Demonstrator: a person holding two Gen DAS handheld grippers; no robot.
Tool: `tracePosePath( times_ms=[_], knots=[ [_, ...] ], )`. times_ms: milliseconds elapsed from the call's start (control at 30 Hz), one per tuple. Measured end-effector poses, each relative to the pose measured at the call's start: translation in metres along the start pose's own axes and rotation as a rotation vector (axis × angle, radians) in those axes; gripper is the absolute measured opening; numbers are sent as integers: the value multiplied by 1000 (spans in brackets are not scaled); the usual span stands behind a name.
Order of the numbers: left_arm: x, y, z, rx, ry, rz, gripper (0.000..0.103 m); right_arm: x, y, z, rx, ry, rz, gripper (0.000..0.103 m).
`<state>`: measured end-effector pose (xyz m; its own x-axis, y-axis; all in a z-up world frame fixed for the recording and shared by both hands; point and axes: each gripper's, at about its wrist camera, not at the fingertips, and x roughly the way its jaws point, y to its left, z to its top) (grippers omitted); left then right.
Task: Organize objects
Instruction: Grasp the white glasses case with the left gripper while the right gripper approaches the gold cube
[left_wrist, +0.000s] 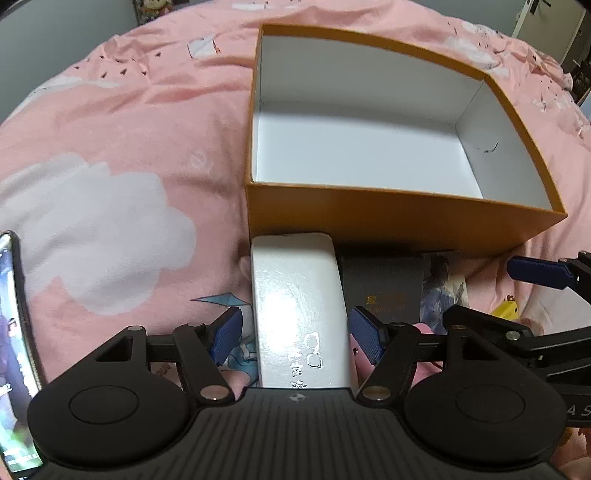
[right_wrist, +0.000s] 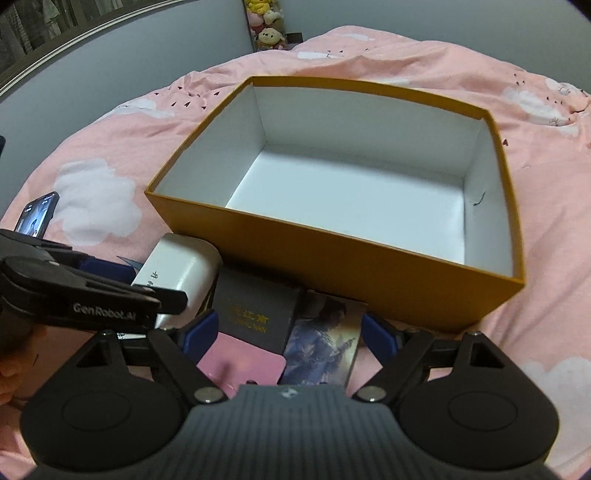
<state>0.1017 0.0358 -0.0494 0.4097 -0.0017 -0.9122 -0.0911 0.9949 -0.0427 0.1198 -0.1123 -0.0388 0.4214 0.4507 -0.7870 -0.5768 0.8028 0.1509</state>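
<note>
While the orange box (right_wrist: 332, 254) stands open-topped on the pink bed (left_wrist: 110, 122), its white inside bare, the things to be sorted lie in a row just in front of its near wall. A white case (left_wrist: 299, 306) with a small glasses mark printed on it lies lengthwise with its far end up against the box. Right of it sits a dark booklet (right_wrist: 258, 314) with gold lettering, and next to that a picture card (right_wrist: 325, 347) showing a figure in blue. A pink card (right_wrist: 242, 363) lies partly under the booklet's near edge. In the left wrist view a small yellow toy (left_wrist: 508, 308) peeks out further right, mostly hidden behind the other gripper's arm.

The left gripper (left_wrist: 297, 334) has its jaws apart, one blue pad on each side of the case; a sliver of bedding shows between each pad and the case, so they do not press on it. The right gripper (right_wrist: 286, 336) is also spread wide, its pads flanking the booklet and picture card without touching them.

A phone (right_wrist: 38, 214) with a lit screen lies on the bed well to the left, beside a white cloud print. Plush toys (right_wrist: 266, 26) stand against the grey wall beyond the bed.
</note>
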Motion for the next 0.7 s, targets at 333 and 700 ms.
tracePosePath(
  times_ms=[333, 700],
  knots=[
    [13, -3, 0, 10, 54, -13, 72, 12, -9, 0, 27, 30, -5, 86],
    [9, -4, -1, 30, 67, -51, 70, 14, -9, -2, 29, 40, 3, 87]
  ],
)
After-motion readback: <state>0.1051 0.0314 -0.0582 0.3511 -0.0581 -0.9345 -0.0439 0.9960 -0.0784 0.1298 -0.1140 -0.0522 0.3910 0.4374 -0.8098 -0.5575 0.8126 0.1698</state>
